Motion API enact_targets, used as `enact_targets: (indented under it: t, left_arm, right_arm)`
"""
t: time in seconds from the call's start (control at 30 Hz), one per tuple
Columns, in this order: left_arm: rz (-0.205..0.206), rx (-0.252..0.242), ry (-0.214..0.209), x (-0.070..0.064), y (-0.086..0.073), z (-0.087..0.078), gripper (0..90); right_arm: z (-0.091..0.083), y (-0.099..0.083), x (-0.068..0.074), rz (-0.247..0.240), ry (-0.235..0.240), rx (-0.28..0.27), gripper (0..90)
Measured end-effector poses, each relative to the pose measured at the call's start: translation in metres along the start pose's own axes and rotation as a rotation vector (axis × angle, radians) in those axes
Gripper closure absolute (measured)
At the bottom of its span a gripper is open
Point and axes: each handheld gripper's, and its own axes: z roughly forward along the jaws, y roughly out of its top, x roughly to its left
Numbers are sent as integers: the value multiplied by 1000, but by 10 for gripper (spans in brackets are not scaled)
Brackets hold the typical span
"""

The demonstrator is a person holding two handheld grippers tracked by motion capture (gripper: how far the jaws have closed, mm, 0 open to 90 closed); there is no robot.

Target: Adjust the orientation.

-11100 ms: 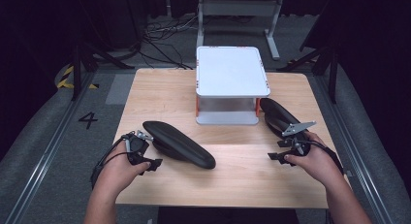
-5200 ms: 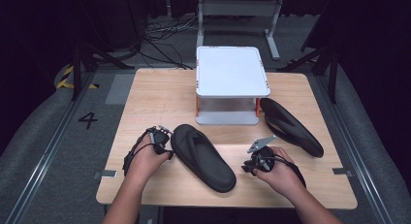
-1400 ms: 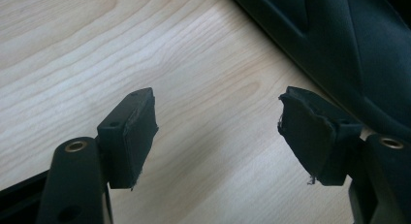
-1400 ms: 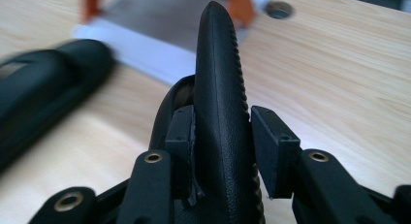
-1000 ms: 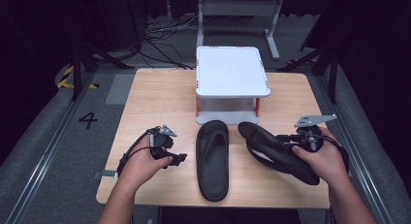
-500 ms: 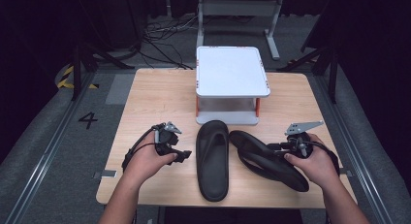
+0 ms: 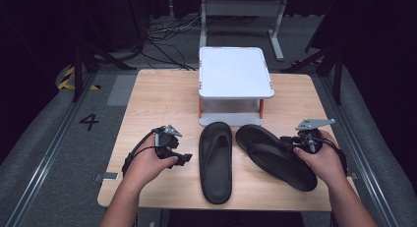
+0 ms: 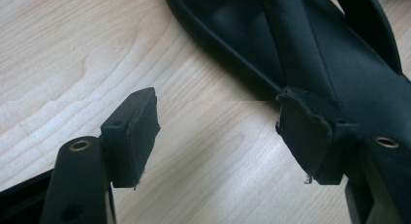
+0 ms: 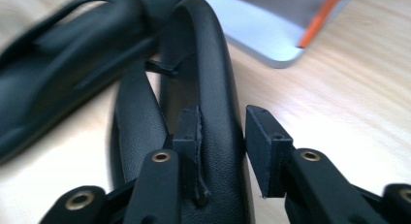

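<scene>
Two black flip-flop sandals lie side by side on the wooden table (image 7: 157, 99). The left sandal (image 7: 215, 160) points straight toward the white stand. The right sandal (image 7: 275, 156) lies at a slant, toe toward the stand. My left gripper (image 7: 184, 158) rests just left of the left sandal, open, with bare wood between its pads (image 8: 133, 136) and that sandal (image 8: 315, 54) beside its right jaw. My right gripper (image 7: 287, 144) is shut on the right sandal's strap (image 9: 208, 64), which runs up between the jaws. The left sandal (image 9: 58, 83) shows beyond it.
A white-topped stand (image 7: 236, 72) with orange legs stands at the back middle of the table, its base (image 9: 271, 25) close to the sandals' toes. Bare wood lies left of the stand and along the front edge. Dark floor and cables surround the table.
The right gripper has dragged the right sandal in from the right edge to beside the left one, and it has shifted slightly farther back. The left gripper stays open beside the left sandal.
</scene>
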Motion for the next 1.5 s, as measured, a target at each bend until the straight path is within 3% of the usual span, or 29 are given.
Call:
enact_targets:
  t: [0.13,0.27,0.37,0.4,0.43,0.47,0.73,0.8,0.87,0.9,0.97,1.07,1.23,1.3,1.43,1.5]
  left_arm:
    - [-14,-4,5,1,-5,-3,313]
    - [-22,-4,5,1,-6,-3,313]
    - [-21,6,2,1,-6,-1,311]
    - [-22,9,-2,1,-6,0,309]
    - [-17,17,-3,1,-6,1,309]
    - [-14,23,-1,1,-5,2,308]
    - [3,21,-14,0,0,5,307]
    - [3,21,-10,0,2,6,307]
    - [3,23,-8,1,3,6,307]
    - [-1,25,-9,2,4,6,307]
    - [-37,47,7,4,6,7,304]
    - [-56,74,39,10,7,10,305]
    - [-49,62,41,11,15,11,307]
    - [-40,48,32,10,18,13,306]
    - [-29,64,24,10,24,18,306]
    - [-36,69,18,10,27,20,306]
  right_arm:
    - [7,-3,-13,12,-50,30,688]
    - [14,-9,-25,39,-61,18,657]
    - [19,-16,-33,87,-83,-3,616]
    - [20,-20,-37,141,-145,-59,557]
    - [20,-20,-37,141,-145,-59,557]
    - [21,-23,-41,172,-202,-106,548]
    - [13,-28,-47,177,-211,-88,548]
    - [9,-28,-46,170,-225,-59,542]
    - [5,-29,-46,154,-283,4,546]
    - [5,-29,-46,154,-283,4,546]
    - [-2,-34,-47,152,-333,58,582]
    - [-6,-37,-48,150,-348,87,590]
    - [-1,-46,-43,175,-261,217,589]
    - [1,-49,-40,175,-249,248,606]
    - [0,-51,-34,156,-266,262,631]
    - [-2,-52,-28,172,-223,281,623]
